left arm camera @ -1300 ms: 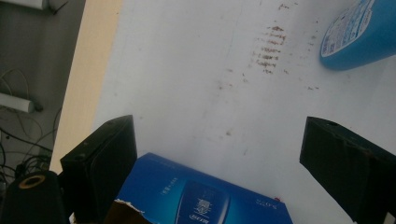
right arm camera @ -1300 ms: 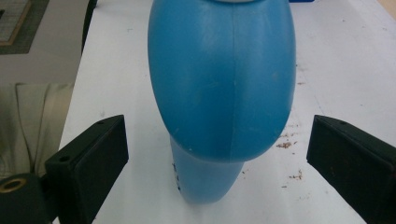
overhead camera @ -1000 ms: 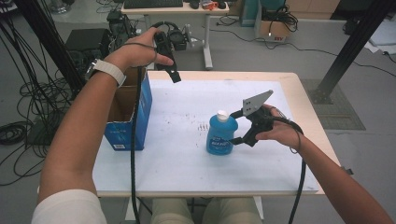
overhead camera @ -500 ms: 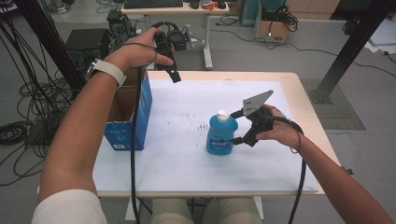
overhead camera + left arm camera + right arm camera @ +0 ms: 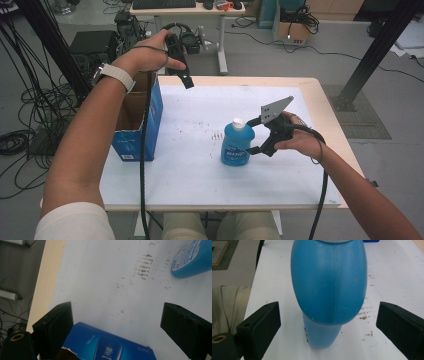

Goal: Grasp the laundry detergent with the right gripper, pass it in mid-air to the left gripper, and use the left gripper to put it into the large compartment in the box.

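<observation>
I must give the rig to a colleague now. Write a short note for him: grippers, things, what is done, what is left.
Right gripper: open, jaws on either side of the blue bottle, not closed on it.
Left gripper: open, empty, held above the table's far left, over the open blue box.
The bottle stands upright mid-table, cap on.
Done: right gripper lined up on the bottle.
Left, probably: close, lift, and perhaps put it in the box.

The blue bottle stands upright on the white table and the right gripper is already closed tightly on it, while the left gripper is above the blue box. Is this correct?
Not quite. The right gripper is open: in the right gripper view its jaws stand apart on either side of the blue bottle without touching it. The rest holds: the bottle stands upright on the white table, and the left gripper is above the blue box.
</observation>
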A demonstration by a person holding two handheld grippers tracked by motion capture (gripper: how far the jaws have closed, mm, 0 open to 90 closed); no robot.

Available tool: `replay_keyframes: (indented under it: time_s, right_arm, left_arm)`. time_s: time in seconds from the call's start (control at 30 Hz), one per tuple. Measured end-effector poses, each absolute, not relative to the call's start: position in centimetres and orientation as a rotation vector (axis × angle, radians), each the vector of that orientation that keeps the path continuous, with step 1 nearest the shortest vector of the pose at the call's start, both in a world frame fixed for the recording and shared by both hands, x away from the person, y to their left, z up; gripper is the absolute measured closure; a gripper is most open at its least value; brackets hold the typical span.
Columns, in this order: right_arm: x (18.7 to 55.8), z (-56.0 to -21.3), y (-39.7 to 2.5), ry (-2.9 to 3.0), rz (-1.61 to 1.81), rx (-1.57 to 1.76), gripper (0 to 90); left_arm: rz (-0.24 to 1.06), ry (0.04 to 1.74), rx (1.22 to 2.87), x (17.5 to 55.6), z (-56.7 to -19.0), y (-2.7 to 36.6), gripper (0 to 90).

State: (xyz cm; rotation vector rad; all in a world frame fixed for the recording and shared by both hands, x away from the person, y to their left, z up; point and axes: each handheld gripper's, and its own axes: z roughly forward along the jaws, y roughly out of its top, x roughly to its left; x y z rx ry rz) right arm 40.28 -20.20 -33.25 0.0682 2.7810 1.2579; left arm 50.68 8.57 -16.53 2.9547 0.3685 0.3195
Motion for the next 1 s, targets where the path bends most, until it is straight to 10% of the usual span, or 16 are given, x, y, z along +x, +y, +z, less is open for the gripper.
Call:
replay_keyframes:
  time_s: [1.0]
  right_arm:
    - [40.24, -33.28, -19.98, 2.780, 1.264, 0.084, 5.0]
  left_arm:
    - [0.332, 0.368, 2.953, 50.64, -16.53, 8.68, 11.3]
